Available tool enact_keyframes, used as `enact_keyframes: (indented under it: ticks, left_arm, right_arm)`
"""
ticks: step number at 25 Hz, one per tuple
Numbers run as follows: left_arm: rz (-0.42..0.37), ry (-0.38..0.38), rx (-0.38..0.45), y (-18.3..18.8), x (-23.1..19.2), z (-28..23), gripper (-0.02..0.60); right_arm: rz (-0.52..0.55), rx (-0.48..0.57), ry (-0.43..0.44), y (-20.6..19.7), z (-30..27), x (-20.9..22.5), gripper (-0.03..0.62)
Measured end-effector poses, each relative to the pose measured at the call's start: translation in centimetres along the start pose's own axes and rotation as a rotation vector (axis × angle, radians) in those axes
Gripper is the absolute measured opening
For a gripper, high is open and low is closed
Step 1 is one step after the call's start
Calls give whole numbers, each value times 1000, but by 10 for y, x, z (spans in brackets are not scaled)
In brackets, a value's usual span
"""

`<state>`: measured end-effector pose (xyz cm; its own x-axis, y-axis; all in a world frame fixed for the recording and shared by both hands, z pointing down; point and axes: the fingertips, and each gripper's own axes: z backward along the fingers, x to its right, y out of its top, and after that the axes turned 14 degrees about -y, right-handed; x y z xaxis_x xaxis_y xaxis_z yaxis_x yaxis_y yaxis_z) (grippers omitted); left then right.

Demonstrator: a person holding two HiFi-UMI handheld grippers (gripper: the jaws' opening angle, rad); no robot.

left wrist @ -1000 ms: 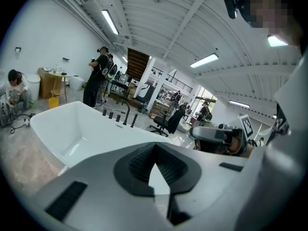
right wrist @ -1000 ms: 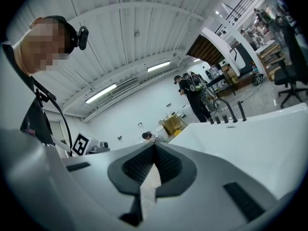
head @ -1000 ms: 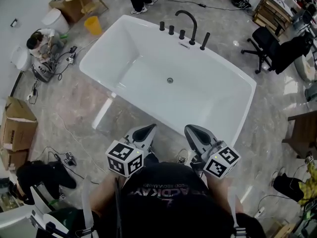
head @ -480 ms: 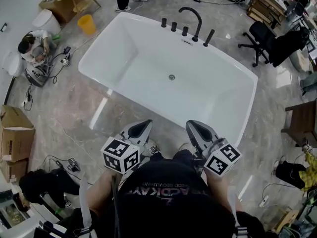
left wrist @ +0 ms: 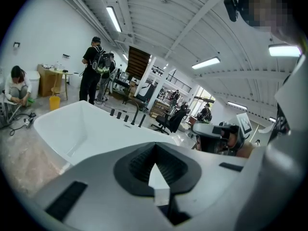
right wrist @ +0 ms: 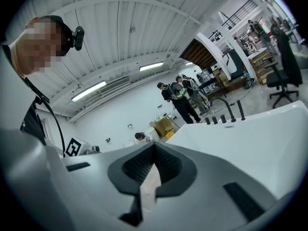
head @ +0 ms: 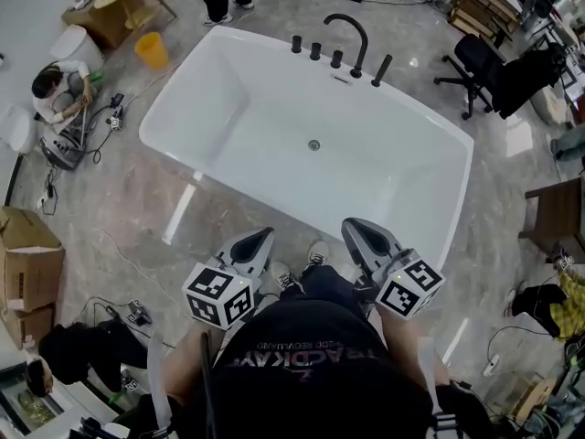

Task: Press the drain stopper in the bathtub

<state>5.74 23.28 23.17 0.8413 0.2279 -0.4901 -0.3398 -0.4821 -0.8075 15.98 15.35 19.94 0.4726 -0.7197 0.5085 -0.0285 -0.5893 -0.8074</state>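
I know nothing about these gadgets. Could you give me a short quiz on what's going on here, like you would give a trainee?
1. True or false: the small round metal drain stopper sits in the floor of the white rectangular bathtub, and neither gripper touches it.
2. Where does the black curved faucet stand? A: on the tub's far rim, across from the person. B: on the near rim. C: on the marble floor.
3. Fill in: the jaws of the left gripper and of the right gripper are both ____, with nothing held between them.

Key: 1 true; 2 A; 3 shut.
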Motion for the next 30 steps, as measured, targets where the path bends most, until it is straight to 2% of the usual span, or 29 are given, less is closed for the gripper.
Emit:
enact_keyframes:
  ticks: [8, 15, 20, 26, 30]
  left_arm:
    - [10, 7, -37, 3, -11, -21, 5]
    - [-6, 40, -50, 29, -16, -48, 5]
    - [-39, 71, -53, 52, -20, -72, 5]
    - [-60, 91, -68, 61, -34, -85, 5]
    - [-59, 63, -82, 71, -44, -94, 5]
  right_arm:
    - [-23, -15, 24, 5, -22, 12, 12]
    - [-55, -20, 34, 18, -26, 43, 12]
    - [-32, -32, 49, 27, -33, 70, 12]
    - [-1, -28, 24, 25, -42, 90, 12]
    - [3, -14, -4, 30, -49, 97, 12]
